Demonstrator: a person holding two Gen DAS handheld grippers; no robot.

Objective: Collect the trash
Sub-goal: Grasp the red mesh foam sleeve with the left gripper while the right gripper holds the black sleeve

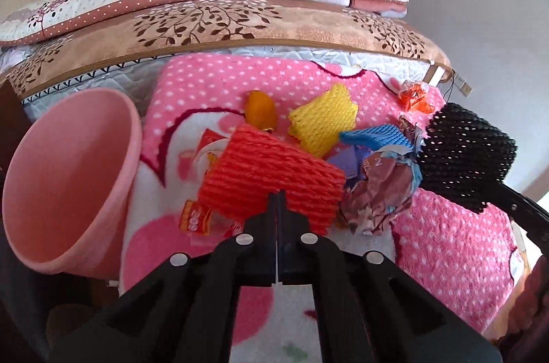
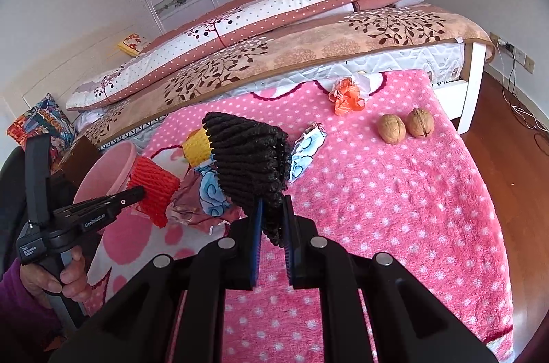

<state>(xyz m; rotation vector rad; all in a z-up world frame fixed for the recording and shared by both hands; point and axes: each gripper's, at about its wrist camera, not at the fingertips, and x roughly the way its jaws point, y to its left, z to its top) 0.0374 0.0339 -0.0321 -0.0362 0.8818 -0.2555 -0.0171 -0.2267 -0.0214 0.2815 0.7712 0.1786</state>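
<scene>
I have the red foam net clamped in my left gripper, fingers pressed together on its near edge, and the black foam net pinched between the blue pads of my right gripper. Both hang clear of the pink dotted blanket, lifted so they can travel to the pink bin, which stands at the blanket's left edge with its mouth tilted toward me.

Red net: long axis runs away from the left gripper, tilting slightly left, open end far. Black net: a sleeve flaring up and away from the pads, leaning left toward the bin.

Gripping each by one end lets the rest dangle; I judge that eases dropping them mouth-first.

Still lying on the blanket: yellow net, blue net, crumpled wrapper, orange peel, orange wrapper. Two walnuts sit well apart to the right.
</scene>
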